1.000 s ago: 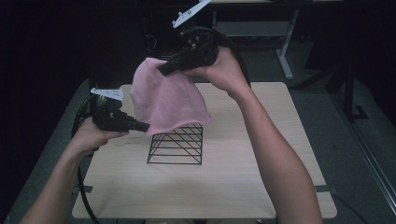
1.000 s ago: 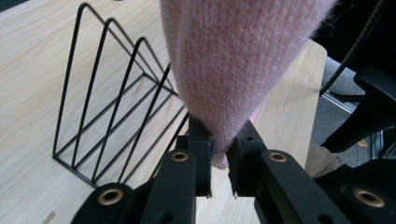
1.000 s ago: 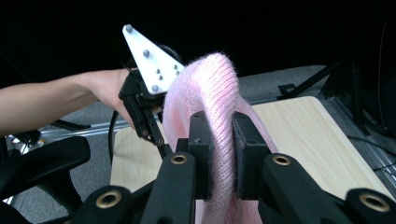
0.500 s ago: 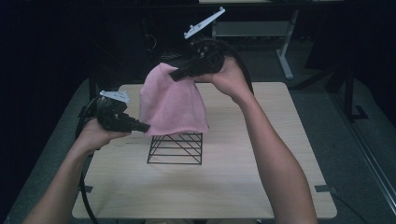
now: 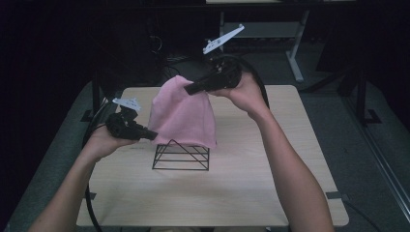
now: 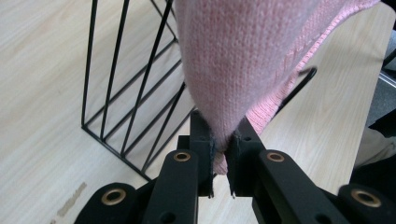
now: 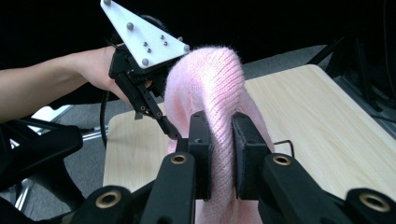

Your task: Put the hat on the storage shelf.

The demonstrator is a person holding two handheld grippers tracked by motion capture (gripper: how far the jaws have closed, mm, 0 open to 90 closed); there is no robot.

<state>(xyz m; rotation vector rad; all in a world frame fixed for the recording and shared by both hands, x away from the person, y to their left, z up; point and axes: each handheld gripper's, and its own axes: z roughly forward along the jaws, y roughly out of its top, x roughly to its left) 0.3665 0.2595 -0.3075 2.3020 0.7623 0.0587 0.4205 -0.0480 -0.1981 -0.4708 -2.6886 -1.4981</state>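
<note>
A pink knitted cloth (image 5: 183, 116) hangs stretched between both grippers over a black wire rack (image 5: 182, 155) on the wooden table (image 5: 241, 188). My left gripper (image 5: 152, 136) is shut on the cloth's lower left edge, beside the rack's left end. In the left gripper view the cloth (image 6: 243, 60) rises from the pinched jaws, with the wire rack (image 6: 135, 93) behind it. My right gripper (image 5: 188, 89) is shut on the cloth's top, above the rack. The right gripper view shows the cloth (image 7: 215, 88) bunched between its jaws, and the left gripper (image 7: 170, 133) beyond.
A desk frame leg (image 5: 294, 53) and cables (image 5: 164, 53) stand on the dark floor past the table's far edge. Bare tabletop spreads right of the rack and toward the front edge.
My right gripper has come down and a little leftward with the cloth's top, lowering the cloth toward the rack. The left gripper has stayed in place.
</note>
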